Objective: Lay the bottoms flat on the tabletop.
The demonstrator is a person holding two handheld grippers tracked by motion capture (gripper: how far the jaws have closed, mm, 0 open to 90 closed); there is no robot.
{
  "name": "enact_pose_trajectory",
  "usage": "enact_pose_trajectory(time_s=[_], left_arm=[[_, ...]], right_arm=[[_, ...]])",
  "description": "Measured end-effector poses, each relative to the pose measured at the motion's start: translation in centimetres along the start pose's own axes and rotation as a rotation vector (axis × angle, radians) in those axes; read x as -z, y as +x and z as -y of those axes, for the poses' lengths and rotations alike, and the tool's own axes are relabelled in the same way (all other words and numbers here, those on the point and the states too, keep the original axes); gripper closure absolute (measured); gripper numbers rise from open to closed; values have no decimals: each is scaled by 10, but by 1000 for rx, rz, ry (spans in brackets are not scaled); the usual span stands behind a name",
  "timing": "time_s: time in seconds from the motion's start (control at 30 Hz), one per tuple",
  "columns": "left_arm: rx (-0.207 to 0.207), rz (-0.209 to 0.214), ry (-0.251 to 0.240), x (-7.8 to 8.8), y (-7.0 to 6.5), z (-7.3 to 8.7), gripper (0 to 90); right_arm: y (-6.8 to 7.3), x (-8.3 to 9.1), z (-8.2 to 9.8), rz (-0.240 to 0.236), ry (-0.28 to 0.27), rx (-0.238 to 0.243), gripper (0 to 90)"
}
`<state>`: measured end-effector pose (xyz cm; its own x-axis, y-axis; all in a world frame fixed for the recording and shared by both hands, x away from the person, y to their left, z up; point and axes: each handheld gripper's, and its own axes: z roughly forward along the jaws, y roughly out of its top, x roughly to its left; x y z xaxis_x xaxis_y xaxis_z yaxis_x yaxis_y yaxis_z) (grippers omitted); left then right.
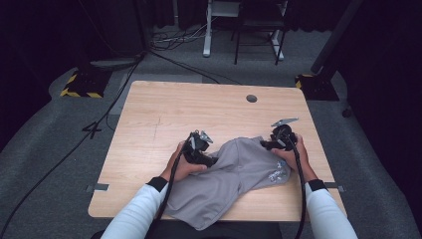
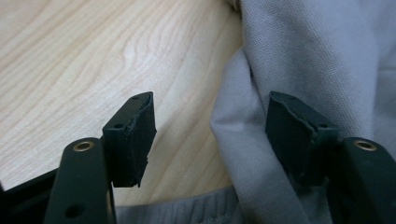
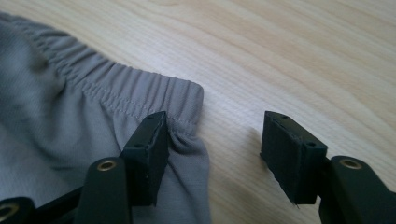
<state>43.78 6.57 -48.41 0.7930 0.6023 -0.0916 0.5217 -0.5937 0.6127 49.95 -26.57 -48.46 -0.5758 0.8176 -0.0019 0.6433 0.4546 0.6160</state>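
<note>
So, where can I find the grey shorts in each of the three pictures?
High view: the grey shorts lie on the near half of the table, between the two hands.
Left gripper view: they cover the right side and the bottom edge.
Right gripper view: they cover the left side, with the elastic waistband on top.
Shared landmark: the light wooden table.

Grey carpet floor (image 1: 59, 149), dark walls, white desk legs (image 1: 208, 30)

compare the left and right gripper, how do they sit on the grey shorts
The left gripper straddles a raised fold of the grey shorts; the right gripper sits at the elastic waistband corner, mostly bare table between its jaws. The left is at the garment's left edge, the right at its right. Both are open, gripping nothing.
</note>
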Motion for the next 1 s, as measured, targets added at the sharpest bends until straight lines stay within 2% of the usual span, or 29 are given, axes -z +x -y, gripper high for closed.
enact_pose_trajectory(time_s=[0.03, 0.13, 0.17, 0.2, 0.23, 0.27, 0.33, 0.4, 0.43, 0.47, 0.5, 0.53, 0.57, 0.6, 0.67, 0.7, 0.73, 0.77, 0.8, 0.87, 0.9, 1.0], left_arm=[[-3, -9, 13, -2, -2, 1, 333], [-21, -40, 12, -3, -5, 2, 364], [-28, -53, 16, -2, -7, 2, 401], [-39, -40, 18, -1, -7, 2, 456], [-49, -33, 16, -1, -8, 3, 506], [-64, -20, 18, 0, -9, 3, 574], [-84, -22, 30, 2, -10, 3, 700], [-109, -84, 23, 5, -9, 2, 822], [-102, -85, -2, 10, -7, 1, 848], [-103, -100, -25, 15, -4, 0, 858], [-97, -140, -61, 24, -1, -3, 861], [-86, -146, -87, 29, 2, -5, 864], [-77, -163, -119, 36, 5, -9, 864], [-73, -202, -157, 45, 8, -14, 865], [-68, -234, -219, 59, 13, -22, 865], [-66, -266, -253, 67, 16, -27, 865], [-61, -268, -284, 73, 20, -31, 865], [-60, -297, -305, 78, 23, -35, 866], [-66, -324, -310, 80, 25, -37, 866], [-69, -346, -313, 79, 31, -41, 868], [-62, -342, -296, 76, 34, -41, 867], [-27, -376, -272, 60, 43, -37, 844]], right_arm=[[0, 1, 0, -6, 4, 8, 417], [6, 4, 2, -50, 11, 54, 543], [7, 4, 2, -58, 12, 66, 625], [10, 6, 2, -70, 14, 80, 702], [14, 6, 2, -71, 14, 95, 741], [17, 7, 2, -58, 21, 112, 780], [23, 9, 1, -23, 31, 171, 882], [24, 15, 0, -1, -9, 174, 894], [23, 20, -2, 7, -39, 170, 895], [22, 26, -4, 20, -68, 165, 896], [21, 32, -6, 28, -95, 158, 897], [19, 40, -8, 37, -134, 141, 897], [17, 43, -10, 40, -153, 129, 897], [16, 47, -12, 47, -176, 124, 897], [15, 54, -16, 66, -210, 119, 898], [15, 57, -19, 75, -226, 115, 898], [15, 61, -21, 91, -245, 118, 898], [15, 65, -24, 105, -271, 115, 898], [14, 69, -27, 122, -291, 109, 898], [12, 71, -30, 147, -310, 103, 898], [10, 70, -32, 155, -313, 96, 898], [4, 60, -33, 202, -291, 70, 896]])
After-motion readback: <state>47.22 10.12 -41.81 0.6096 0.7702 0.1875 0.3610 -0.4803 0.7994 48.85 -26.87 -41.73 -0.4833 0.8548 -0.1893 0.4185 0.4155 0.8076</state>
